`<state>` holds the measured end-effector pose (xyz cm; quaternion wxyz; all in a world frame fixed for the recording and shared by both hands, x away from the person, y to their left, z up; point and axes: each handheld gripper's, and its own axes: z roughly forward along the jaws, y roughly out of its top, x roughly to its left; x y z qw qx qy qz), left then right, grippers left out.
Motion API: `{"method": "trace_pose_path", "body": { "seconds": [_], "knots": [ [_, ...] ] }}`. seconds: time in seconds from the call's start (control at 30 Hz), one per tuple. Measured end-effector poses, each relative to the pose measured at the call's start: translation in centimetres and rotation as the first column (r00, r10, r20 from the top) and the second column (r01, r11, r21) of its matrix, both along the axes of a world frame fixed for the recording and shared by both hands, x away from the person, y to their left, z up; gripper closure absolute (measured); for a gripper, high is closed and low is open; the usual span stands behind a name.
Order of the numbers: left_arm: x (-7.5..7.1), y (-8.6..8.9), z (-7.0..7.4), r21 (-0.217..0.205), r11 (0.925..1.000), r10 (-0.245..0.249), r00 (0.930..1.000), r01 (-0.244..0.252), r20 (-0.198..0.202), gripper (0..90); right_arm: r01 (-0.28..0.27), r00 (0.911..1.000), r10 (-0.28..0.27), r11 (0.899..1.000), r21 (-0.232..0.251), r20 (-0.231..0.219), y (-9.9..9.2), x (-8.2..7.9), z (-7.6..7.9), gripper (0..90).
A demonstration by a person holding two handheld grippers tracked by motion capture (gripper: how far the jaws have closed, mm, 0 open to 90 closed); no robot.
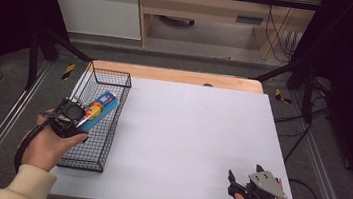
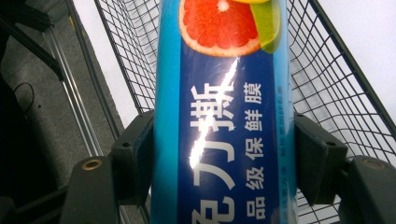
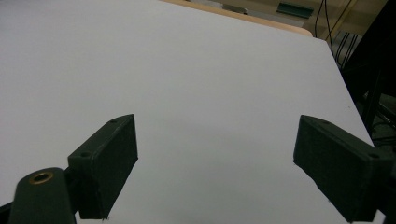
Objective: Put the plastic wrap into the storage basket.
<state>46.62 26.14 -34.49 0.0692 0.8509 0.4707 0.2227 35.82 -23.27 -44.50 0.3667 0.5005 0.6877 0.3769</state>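
- Count on my screens: one blue box of cling film (image 1: 96, 112); one black wire basket (image 1: 104, 143); two hand-held grippers
- My left hand-held gripper (image 2: 224, 158) is clamped on the box's long sides, holding it over the basket at the counter's (image 1: 184, 145) left edge; the wrist reaches in from below
- My right hand-held gripper (image 3: 215, 163) rests low at the near right corner, jaws apart over bare white surface
- Both ends of the box run out of the left gripper view; its print is partly cut off

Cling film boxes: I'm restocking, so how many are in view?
1. The blue cling film box is clamped in the left gripper over the wire basket.
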Motion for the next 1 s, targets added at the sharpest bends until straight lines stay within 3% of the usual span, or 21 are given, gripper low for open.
{"method": "trace_pose_path", "body": {
  "seconds": [0.63,1.0],
  "knots": [
    [0.4,-0.5,-0.4,0.037,0.9993,0.004,0.9999,-0.004,-0.01,32.1,-0.008,1.0,0.008,1.0,0.001,-0.002,0.1,0.0,0.0,13.9],
    [1.7,-0.7,-0.5,0.05,0.9977,0.048,0.998,-0.046,-0.041,32.1,-0.008,0.9999,0.008,1.0,0.004,-0.006,0.1,0.0,0.0,13.9]
  ]
}}
